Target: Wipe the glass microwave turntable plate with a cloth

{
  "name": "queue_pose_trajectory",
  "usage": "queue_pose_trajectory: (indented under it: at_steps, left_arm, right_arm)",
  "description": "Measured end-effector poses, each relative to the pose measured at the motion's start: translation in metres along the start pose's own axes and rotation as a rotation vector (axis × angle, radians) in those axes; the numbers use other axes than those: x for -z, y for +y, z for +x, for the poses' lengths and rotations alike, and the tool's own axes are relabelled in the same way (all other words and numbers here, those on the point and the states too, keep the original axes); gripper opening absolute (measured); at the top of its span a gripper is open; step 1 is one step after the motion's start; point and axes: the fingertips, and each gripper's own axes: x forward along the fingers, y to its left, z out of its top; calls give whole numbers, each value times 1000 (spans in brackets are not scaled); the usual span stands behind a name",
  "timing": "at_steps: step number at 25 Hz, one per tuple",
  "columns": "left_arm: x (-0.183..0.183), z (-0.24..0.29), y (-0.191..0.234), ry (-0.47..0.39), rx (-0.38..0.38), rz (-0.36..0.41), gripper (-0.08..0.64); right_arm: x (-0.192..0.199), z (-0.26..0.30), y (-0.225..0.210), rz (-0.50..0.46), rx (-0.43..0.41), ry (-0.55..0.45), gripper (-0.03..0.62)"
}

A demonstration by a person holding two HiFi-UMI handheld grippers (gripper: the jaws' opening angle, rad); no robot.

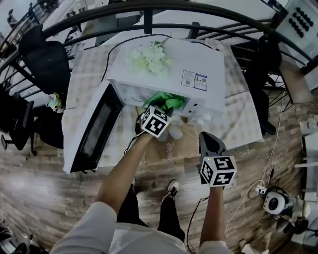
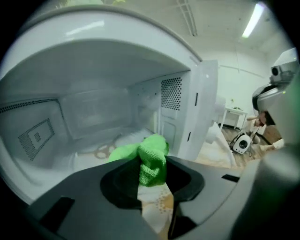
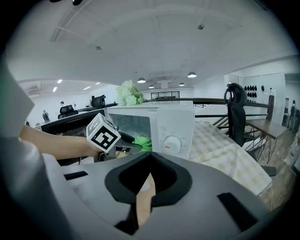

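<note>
Glass turntable plate [image 2: 86,155] is lying inside the open white microwave [image 1: 169,69], showing only as a hazy pale disc, its rim hard to make out. The left gripper [image 2: 153,165] is reaching into the cavity, its jaws pinching a fuzzy green cloth [image 2: 152,157] whose far end is drooping over the plate. The right gripper [image 3: 151,154] is hanging outside, jaws pressed together on nothing. The microwave is sitting on a surface [image 1: 238,114] draped in pale checked fabric, with white flowers [image 1: 149,57] lying on top. A wood-plank floor [image 1: 44,198] and a curved black railing [image 1: 208,10] are surrounding it.
</note>
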Motion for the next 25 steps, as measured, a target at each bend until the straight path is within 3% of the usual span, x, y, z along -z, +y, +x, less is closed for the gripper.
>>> queue_pose_trajectory:
  at_steps: [5, 9, 20, 25]
  left_arm:
    - [-15, -42, -27, -100, 39, -61, 141]
    - [-36, -102, -28, -173, 12, -105, 141]
    - [-117, -294, -9, -455, -100, -61, 146]
    - [-129, -353, 4, -495, -195, 10, 147]
  right_arm:
    - [-33, -38, -2, -39, 45, -41, 14]
    - [-66, -71, 3, -68, 56, -102, 14]
    - [-145, -130, 59, -264, 19, -223, 14]
    - [-180, -136, 86, -327, -13, -281, 14]
